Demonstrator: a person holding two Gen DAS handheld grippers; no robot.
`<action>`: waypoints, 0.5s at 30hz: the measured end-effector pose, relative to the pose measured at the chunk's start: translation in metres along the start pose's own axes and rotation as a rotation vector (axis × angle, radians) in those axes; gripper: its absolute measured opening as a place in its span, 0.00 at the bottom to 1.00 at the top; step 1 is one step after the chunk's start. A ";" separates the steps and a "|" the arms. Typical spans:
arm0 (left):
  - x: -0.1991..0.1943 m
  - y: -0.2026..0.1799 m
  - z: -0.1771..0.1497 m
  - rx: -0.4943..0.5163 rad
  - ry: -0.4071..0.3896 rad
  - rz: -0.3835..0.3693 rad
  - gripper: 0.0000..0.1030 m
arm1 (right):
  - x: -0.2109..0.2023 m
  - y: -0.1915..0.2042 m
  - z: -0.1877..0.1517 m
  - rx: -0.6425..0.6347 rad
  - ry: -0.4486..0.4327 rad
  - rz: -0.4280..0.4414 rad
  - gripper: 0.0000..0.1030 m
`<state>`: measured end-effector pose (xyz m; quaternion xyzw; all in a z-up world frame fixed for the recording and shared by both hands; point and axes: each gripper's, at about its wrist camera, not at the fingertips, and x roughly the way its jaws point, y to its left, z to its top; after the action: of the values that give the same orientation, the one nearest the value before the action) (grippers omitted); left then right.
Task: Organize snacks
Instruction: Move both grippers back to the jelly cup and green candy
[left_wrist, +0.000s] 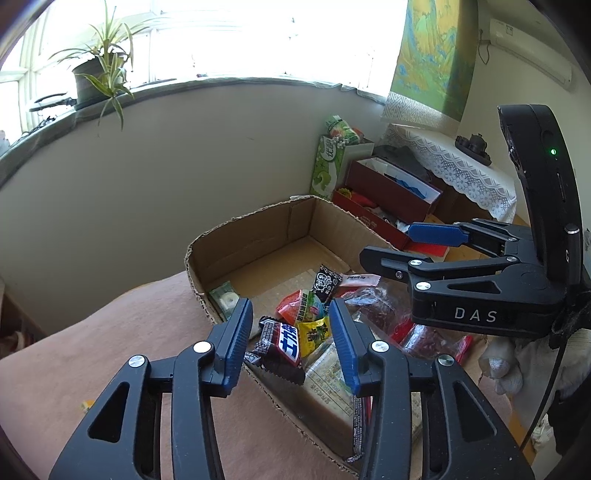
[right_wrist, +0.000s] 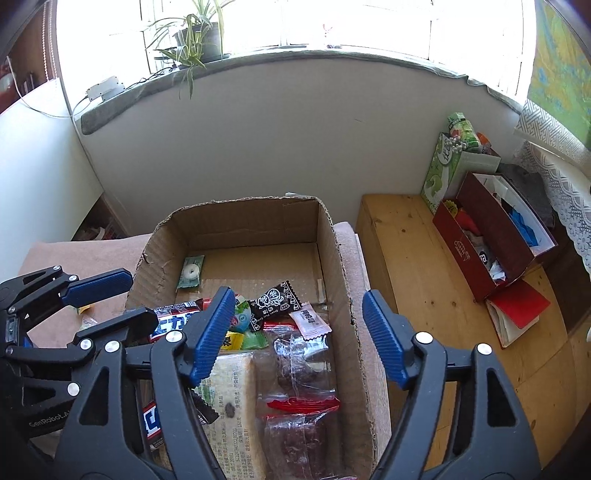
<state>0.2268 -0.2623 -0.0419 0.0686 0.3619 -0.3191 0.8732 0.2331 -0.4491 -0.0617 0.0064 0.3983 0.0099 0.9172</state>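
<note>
An open cardboard box holds mixed snacks: a green mint, a black candy, a pink packet, clear bags of dark dried fruit and a biscuit pack. A brown chocolate bar lies at the box's near-left rim. My left gripper stands open around it, with both pads apart from the wrapper. My right gripper hangs open over the right half of the box, with nothing between its fingers.
The box sits on a pinkish-brown cloth, where a small yellow candy lies. To the right are a wooden bench, red boxes and a green tissue box. A gloved hand holds the right gripper.
</note>
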 end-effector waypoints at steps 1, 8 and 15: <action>-0.002 0.000 0.000 0.002 -0.003 0.001 0.41 | -0.001 0.001 0.000 -0.002 -0.002 -0.004 0.72; -0.019 0.002 -0.005 0.007 -0.022 0.011 0.41 | -0.014 0.009 -0.001 -0.006 -0.013 -0.017 0.72; -0.038 0.021 -0.015 -0.021 -0.032 0.030 0.41 | -0.033 0.029 -0.005 -0.006 -0.042 0.006 0.72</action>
<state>0.2109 -0.2213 -0.0295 0.0597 0.3502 -0.3030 0.8843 0.2066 -0.4213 -0.0408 0.0052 0.3791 0.0139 0.9252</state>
